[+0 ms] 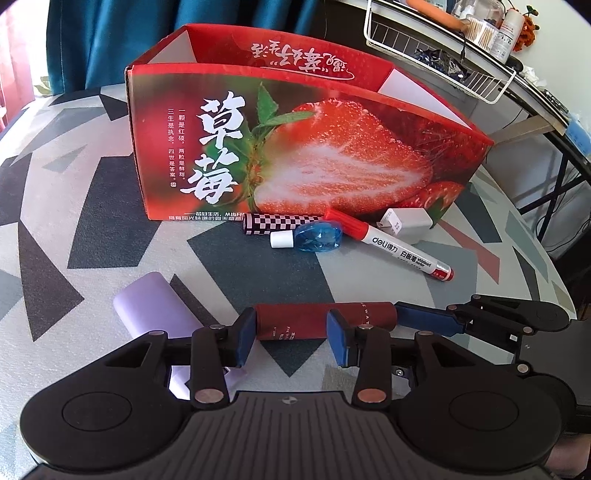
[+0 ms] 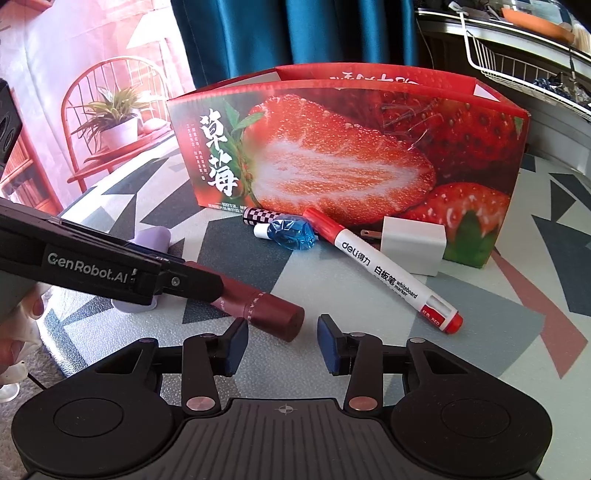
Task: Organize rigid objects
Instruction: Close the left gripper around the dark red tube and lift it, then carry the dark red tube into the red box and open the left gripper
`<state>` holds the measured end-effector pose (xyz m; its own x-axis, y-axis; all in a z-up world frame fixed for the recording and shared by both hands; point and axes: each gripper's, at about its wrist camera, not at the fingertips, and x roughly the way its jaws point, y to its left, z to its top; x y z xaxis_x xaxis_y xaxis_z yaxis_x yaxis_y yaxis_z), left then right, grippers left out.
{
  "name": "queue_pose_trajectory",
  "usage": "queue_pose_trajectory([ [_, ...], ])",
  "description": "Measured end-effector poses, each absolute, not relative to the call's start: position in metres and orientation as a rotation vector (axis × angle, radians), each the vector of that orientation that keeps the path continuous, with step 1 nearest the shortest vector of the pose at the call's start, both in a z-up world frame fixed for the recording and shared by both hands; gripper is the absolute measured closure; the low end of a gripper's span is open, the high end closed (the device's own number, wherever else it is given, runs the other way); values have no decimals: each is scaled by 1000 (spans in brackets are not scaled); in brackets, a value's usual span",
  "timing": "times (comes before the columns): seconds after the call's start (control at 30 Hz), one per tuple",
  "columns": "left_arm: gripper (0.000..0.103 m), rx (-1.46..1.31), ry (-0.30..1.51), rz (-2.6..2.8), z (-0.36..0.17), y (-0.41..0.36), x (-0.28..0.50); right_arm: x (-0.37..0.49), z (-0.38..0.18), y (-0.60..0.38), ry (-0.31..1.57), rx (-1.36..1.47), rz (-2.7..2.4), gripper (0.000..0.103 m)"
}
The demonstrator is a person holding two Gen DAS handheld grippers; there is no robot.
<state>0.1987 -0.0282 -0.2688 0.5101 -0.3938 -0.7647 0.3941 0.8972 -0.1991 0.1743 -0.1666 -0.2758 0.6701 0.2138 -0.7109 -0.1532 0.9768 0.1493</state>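
Your left gripper [image 1: 291, 334] has its blue pads spread on either side of the dark red tube [image 1: 295, 319], not visibly pinching it. Your right gripper [image 2: 282, 341] is also spread, holding nothing, just beside the tube's near end. Farther off on the patterned table [image 1: 110, 221] lie a whiteboard marker [image 1: 391, 245], blue bottle [image 1: 314, 238] and white charger [image 1: 404, 223], against the strawberry box [image 1: 295, 147]. Teal curtains [image 2: 295, 33] hang behind.

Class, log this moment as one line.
left claw: open, at tube | right claw: open, near tube end | tube: on table
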Motion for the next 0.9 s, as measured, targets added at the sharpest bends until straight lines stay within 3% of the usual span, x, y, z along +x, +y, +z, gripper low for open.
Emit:
queue_pose_trajectory([
  [0.13,59,2,920,-476,-271,-30,196,174,-275,-166,809,78,210,75],
  [0.9,59,43,856,-482,-257,-38,192,178,-268,-167,764,40,204,76],
])
